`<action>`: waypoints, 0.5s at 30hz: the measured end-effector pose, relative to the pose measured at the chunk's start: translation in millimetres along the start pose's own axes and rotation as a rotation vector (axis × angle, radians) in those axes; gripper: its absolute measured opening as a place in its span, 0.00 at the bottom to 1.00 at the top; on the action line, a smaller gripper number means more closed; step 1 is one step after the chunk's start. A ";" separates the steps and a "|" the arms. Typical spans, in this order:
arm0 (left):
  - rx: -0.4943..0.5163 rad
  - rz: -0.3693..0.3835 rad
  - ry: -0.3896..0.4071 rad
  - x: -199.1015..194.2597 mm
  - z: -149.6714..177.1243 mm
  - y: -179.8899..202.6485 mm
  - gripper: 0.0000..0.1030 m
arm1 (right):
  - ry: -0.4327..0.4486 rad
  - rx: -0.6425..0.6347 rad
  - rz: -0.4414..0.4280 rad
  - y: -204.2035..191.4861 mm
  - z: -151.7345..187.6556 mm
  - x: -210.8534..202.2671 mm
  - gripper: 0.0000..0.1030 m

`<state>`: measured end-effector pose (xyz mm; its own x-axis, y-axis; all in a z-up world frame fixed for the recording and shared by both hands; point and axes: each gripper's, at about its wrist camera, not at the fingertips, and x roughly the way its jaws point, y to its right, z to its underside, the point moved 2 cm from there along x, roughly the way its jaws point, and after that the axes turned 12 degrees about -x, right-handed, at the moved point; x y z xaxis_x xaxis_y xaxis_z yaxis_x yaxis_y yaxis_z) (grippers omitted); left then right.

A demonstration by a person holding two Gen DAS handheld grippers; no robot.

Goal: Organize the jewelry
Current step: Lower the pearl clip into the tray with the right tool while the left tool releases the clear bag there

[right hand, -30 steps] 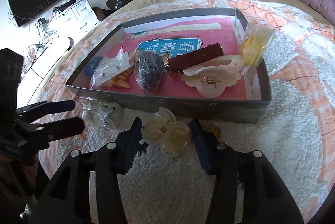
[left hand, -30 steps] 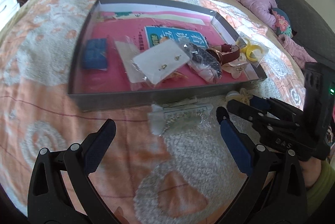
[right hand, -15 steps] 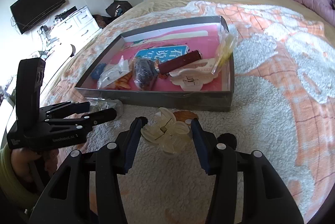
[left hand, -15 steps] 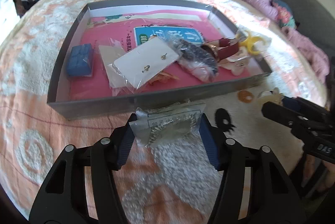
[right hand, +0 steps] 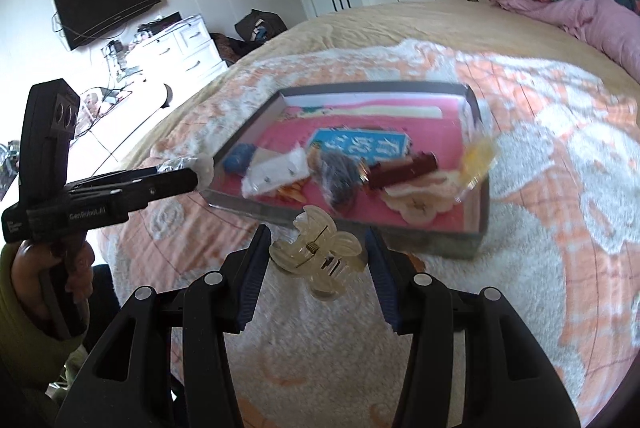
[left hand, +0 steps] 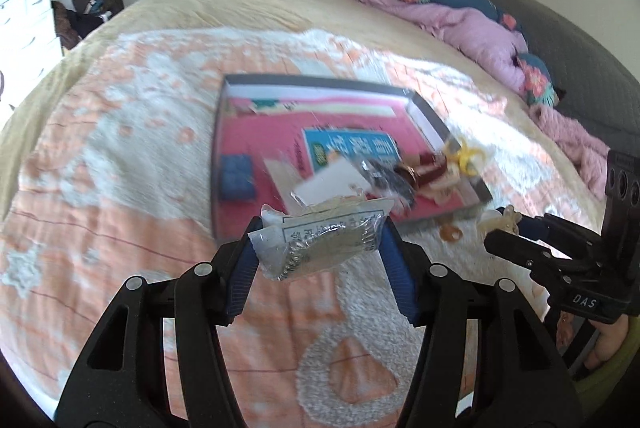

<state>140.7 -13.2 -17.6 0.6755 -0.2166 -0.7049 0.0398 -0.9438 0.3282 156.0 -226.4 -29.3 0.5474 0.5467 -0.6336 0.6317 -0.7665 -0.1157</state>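
Observation:
My left gripper is shut on a clear plastic bag of silver chain jewelry and holds it in the air, nearer to me than the grey tray. My right gripper is shut on a translucent cream hair claw clip and holds it above the bedspread, in front of the tray. The tray has a pink floor and holds a blue pad, an earring card, a dark bagged item, a red-strapped watch, a cream clip and a yellow item.
The tray lies on an orange and white fluffy bedspread. A small orange ring lies on the bedspread by the tray's near right corner. Pink bedding and floral pillows are piled at the far right. A white dresser stands left of the bed.
Both grippers have lifted their items off the bedspread and risen well above it. The tray now looks smaller and farther away. A second ago the left gripper was open around the bag.

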 end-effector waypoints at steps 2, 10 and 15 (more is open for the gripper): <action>-0.007 -0.006 0.014 -4.1 -4.2 -4.0 0.48 | 0.011 -0.013 -0.001 -2.3 -7.6 -0.6 0.46; -0.038 -0.016 0.062 -13.9 -21.8 -16.7 0.48 | 0.043 -0.054 -0.002 -7.0 -32.0 3.0 0.46; -0.041 -0.017 0.082 -14.9 -31.3 -18.6 0.48 | 0.062 -0.072 -0.003 -10.0 -46.5 6.5 0.46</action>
<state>152.9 15.3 6.5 0.7324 -0.1776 -0.6573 0.0812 -0.9357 0.3433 178.8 -199.5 3.3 0.5771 0.5701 -0.5848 0.6699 -0.7400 -0.0604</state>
